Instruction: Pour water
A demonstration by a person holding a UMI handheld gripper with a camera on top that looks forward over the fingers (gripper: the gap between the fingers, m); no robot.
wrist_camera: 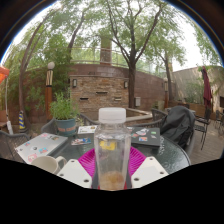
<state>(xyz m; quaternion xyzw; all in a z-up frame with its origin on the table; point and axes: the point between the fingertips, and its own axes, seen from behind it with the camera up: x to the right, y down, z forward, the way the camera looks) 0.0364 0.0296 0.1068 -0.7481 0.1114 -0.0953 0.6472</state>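
The gripper's (111, 172) fingers (150, 172) clamp a clear plastic bottle with a white cap (111, 148), held upright between them. Beyond it, a potted green plant (64, 110) stands on the round glass desk (172, 152).

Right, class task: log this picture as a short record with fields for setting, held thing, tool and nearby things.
setting: outdoor patio, table, trees and a brick wall behind
held thing: clear bottle with a white cap, upright
tool: tool shut on the bottle, a finger at each side
nearby things: potted plant, books, black bag
pouring: not yet begun
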